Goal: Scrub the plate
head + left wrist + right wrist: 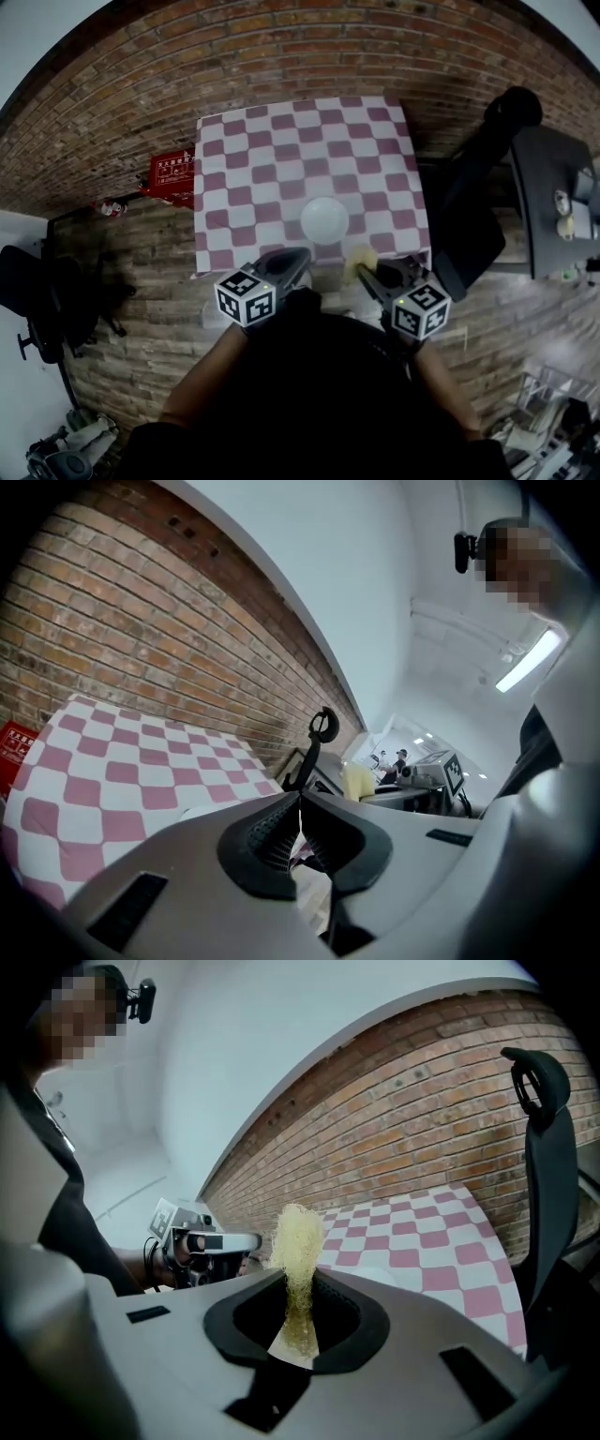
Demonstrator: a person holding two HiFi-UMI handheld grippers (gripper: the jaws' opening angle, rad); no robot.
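Observation:
A round white plate sits near the front edge of a table under a pink-and-white checked cloth. My left gripper hovers just short of the table's front edge, left of the plate. Its jaws are shut with nothing between them. My right gripper is at the front edge to the plate's right, shut on a yellow fibrous scrubber. In the right gripper view the scrubber sticks up out of the pinched jaws. Neither gripper touches the plate.
A black office chair stands against the table's right side, its back close to my right gripper. A red box lies on the brick-patterned floor to the table's left. A dark desk is at the far right, another black chair at the far left.

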